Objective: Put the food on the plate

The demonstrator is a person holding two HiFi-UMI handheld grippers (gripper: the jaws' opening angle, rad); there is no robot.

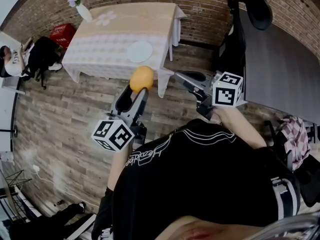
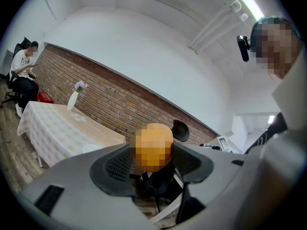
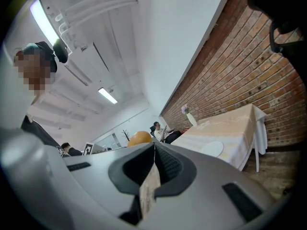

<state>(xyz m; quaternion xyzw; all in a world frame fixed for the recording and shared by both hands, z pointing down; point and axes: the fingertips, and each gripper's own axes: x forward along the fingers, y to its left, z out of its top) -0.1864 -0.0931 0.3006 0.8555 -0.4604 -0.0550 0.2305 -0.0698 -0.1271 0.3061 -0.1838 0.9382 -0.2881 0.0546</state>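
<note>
A round orange fruit (image 1: pixel 141 79) sits between the tips of my left gripper (image 1: pixel 138 90), which is shut on it in the air above the wooden floor, short of the table. In the left gripper view the orange (image 2: pixel 153 146) fills the gap between the two dark pads. A white plate (image 1: pixel 139 51) lies near the front edge of the cloth-covered table (image 1: pixel 115 29); it also shows in the right gripper view as a pale disc (image 3: pixel 212 148). My right gripper (image 1: pixel 180 75) hangs to the right of the orange, its pads (image 3: pixel 165 164) pressed together on nothing.
A white vase with flowers (image 1: pixel 81 8) stands at the table's far left corner. A black office chair (image 1: pixel 250 19) is at the right by a brick wall. A seated person (image 1: pixel 12 59) and a red crate (image 1: pixel 62 34) are to the left of the table.
</note>
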